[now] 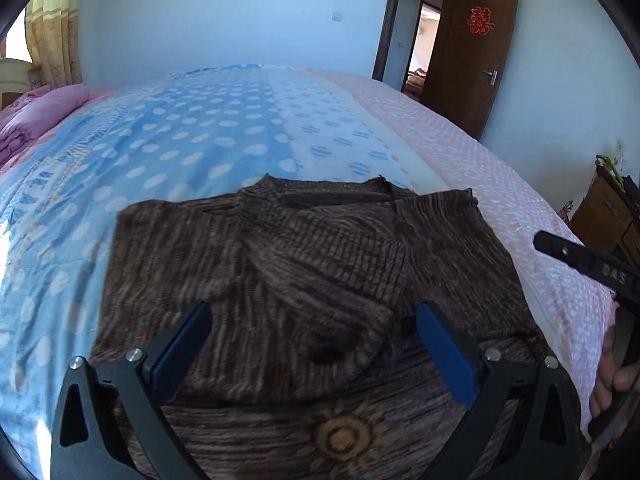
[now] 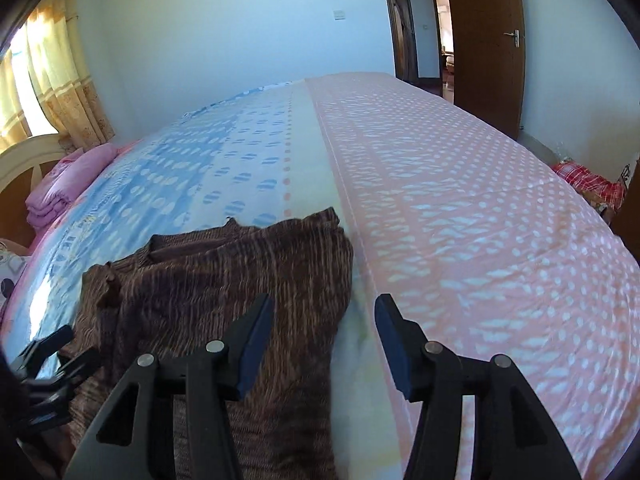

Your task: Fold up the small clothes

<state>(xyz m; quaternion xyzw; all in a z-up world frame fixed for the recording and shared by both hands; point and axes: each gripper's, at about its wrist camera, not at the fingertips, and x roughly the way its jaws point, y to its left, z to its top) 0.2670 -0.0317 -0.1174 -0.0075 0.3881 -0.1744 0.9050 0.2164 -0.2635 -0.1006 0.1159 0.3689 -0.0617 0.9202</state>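
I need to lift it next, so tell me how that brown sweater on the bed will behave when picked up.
Probably floppy: the brown sweater already lies in soft folds and creases, so it should sag from any pinch point. Likely light, being a thin-looking knit. Its ribbed texture should grip rather than slip, though folded layers may fall open.

Bedroom, daylight from the left.
Pale blue plaster walls (image 1: 224, 12); open dark brown wooden door (image 1: 472, 52) with red paper emblem (image 1: 480, 21); yellow patterned curtains (image 2: 60, 84) over bright window; wide bed under blue and pink dotted sheet (image 2: 460, 208); folded pink quilt (image 1: 36, 116) by cream headboard (image 2: 28, 156).
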